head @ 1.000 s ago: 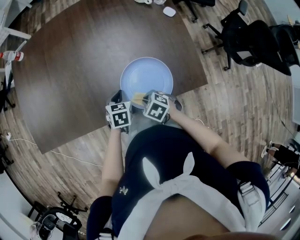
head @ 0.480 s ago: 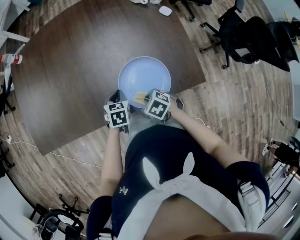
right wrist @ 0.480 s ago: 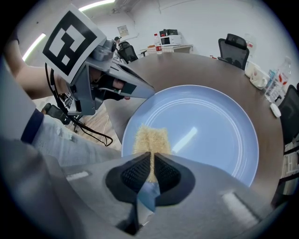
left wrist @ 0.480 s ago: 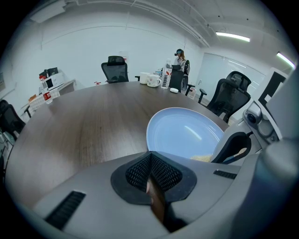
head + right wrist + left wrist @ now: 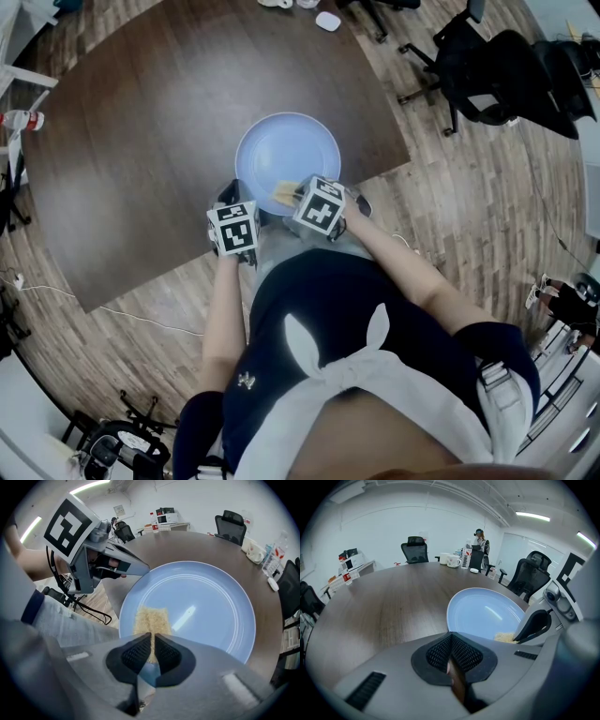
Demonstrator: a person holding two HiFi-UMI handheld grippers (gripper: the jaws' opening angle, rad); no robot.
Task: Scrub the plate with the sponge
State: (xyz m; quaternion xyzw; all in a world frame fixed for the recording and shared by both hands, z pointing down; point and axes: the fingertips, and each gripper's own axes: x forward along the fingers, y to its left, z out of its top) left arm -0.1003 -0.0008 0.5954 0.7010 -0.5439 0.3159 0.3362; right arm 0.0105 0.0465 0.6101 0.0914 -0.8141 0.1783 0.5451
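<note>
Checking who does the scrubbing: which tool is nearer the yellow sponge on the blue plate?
Right. The right tool clamps the yellow rectangular sponge; the left tool sits apart from it, at the round light-blue plate's rim.

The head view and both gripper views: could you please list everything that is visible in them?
Table: one, dark brown wood, middle of the room.
Plate: one, light blue, on the table near the person's edge.
Sponge: one, yellow, on the plate's near part.
Mugs: two, white, far edge of the table.
Bottle: one, clear with a red label, beyond the table's left side.
Office chairs: several, black, on the wood floor around the table.
Left gripper: one, grey, jaws together at the plate's near-left rim.
Right gripper: one, grey, jaws shut on the sponge.
Person's arms: two, bare below dark blue sleeves.
</note>
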